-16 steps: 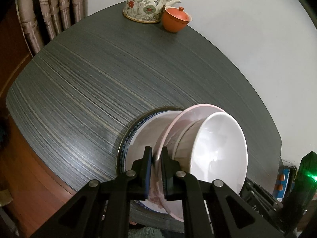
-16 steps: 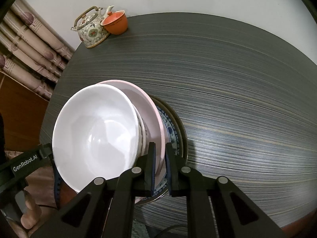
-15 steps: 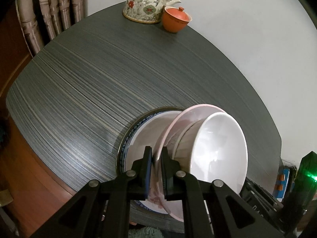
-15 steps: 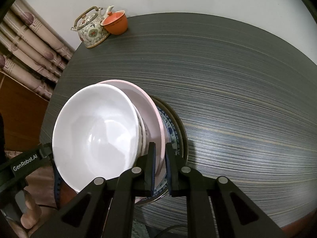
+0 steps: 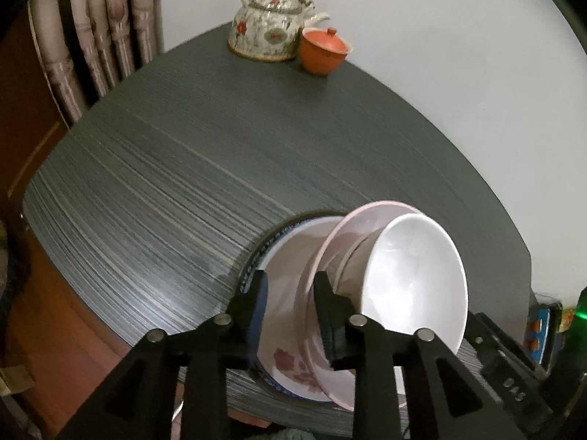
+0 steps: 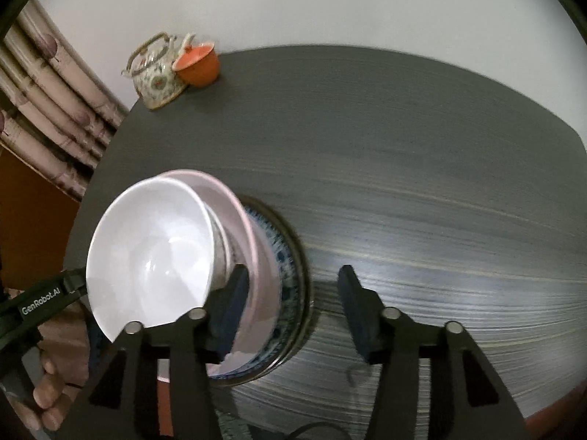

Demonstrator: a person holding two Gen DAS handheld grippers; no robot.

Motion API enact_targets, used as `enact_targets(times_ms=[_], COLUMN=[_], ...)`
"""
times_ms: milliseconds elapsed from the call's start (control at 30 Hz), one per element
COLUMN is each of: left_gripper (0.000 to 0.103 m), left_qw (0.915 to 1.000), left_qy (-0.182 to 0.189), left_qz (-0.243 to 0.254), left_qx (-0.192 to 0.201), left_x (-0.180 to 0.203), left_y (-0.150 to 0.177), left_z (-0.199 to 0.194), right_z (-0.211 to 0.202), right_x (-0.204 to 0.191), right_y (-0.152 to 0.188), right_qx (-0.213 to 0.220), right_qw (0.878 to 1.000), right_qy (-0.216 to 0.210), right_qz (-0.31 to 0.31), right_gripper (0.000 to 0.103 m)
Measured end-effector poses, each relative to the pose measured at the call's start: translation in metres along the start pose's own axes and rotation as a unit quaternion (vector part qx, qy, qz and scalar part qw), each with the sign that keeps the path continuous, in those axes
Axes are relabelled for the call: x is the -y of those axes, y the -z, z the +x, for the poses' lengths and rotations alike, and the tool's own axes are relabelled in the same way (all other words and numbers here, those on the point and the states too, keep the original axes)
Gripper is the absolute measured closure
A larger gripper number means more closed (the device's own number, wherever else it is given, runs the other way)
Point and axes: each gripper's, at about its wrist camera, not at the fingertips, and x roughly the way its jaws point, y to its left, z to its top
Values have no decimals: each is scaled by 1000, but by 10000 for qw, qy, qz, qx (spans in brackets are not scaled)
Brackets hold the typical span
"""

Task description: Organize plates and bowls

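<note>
A stack stands near the front edge of the dark grey table [image 5: 183, 168]: a blue-patterned plate [image 5: 286, 256] at the bottom, a pink plate [image 5: 367, 207] on it, and a white bowl [image 5: 414, 278] on top with another bowl's rim under it. My left gripper [image 5: 290, 293] straddles the pink plate's near rim, its jaws opening, the pads off the rim. From the other side my right gripper [image 6: 293, 286] is opening too, with the rims of the pink plate [image 6: 253, 242] and the patterned plate [image 6: 286, 267] between its spread fingers. The white bowl [image 6: 150, 249] sits left of them.
A flowered teapot [image 5: 269, 25] and an orange lidded cup [image 5: 323, 51] stand at the table's far edge by the white wall. Curtains [image 5: 102, 36] hang at the far left. A hand [image 6: 44, 396] holds the left gripper's handle at lower left.
Both grippers were shut on the pink plate's rim; now both pairs of jaws have spread apart, the right wider. The stack rests where it was.
</note>
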Motion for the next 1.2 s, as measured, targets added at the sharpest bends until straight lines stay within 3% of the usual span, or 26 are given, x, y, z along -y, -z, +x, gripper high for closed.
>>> enact_targets(times_ms=[167, 300, 467, 633, 833, 1200], left_gripper=[59, 55, 46, 45, 43, 40], left_qw=[9996, 9972, 9896, 9848, 9813, 9822], left_qy=[14, -187, -554, -711, -877, -949], left_qz=[9, 264, 758, 1059, 1253, 1316], left_qx=[297, 672, 1093, 1177, 1166, 950], left_x=[-6, -3, 18, 40, 55, 67], left_y=[0, 11, 40, 64, 78, 89], left_z=[-22, -47, -69, -73, -66, -55], right_z=[-19, -32, -47, -61, -58, -55], right_x=[14, 17, 1, -19, -23, -18], right_y=[4, 16, 39, 61, 77, 92], right_qx=[176, 256, 520, 950, 850, 689], right_qw=[9998, 9995, 9978, 9912, 9904, 9907], right_qy=[-85, -146, -129, -96, -112, -147], right_qz=[101, 65, -389, -914, -1082, -1167], right_gripper=[34, 25, 13, 2, 0, 0])
